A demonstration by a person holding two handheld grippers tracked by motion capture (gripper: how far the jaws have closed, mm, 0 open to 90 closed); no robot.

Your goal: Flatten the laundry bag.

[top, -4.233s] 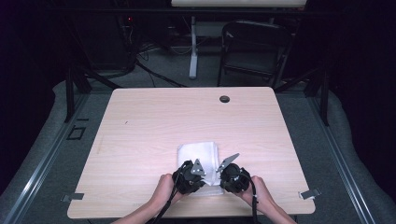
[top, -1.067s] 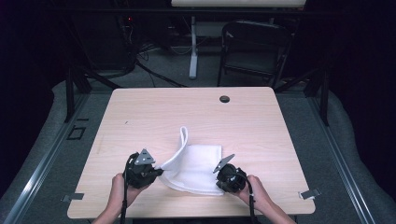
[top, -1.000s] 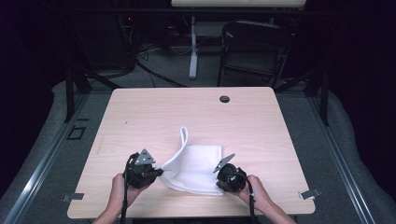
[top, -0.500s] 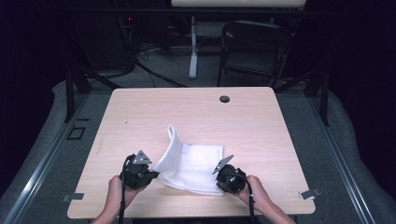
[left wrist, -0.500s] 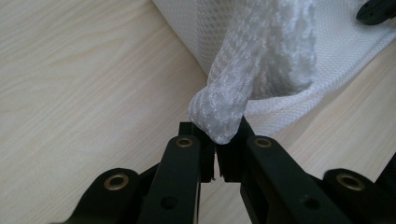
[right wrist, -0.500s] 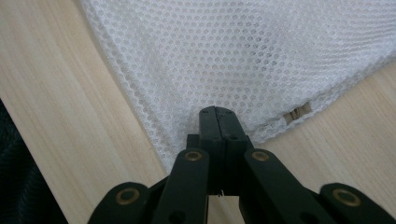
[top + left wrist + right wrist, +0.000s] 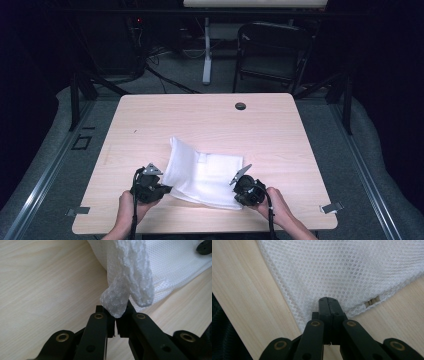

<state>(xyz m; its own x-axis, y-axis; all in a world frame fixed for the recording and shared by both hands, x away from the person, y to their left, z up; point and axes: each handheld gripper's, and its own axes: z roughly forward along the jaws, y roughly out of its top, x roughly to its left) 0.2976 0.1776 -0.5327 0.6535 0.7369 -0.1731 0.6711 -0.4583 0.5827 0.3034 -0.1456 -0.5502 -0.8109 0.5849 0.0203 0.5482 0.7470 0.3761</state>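
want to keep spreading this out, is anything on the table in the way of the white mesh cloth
Nothing visible is. The white mesh cloth lies on a bare stretch of the table. The left gripper and right gripper are each shut on an edge of it. The small dark hole sits well beyond the cloth.

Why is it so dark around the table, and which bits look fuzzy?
High view: light falls on the table, the room around stays dark. Left gripper view: the jaws at the bottom are blurry, the white mesh cloth sharper. Right gripper view: the cloth's little holes look crisp, no glare.
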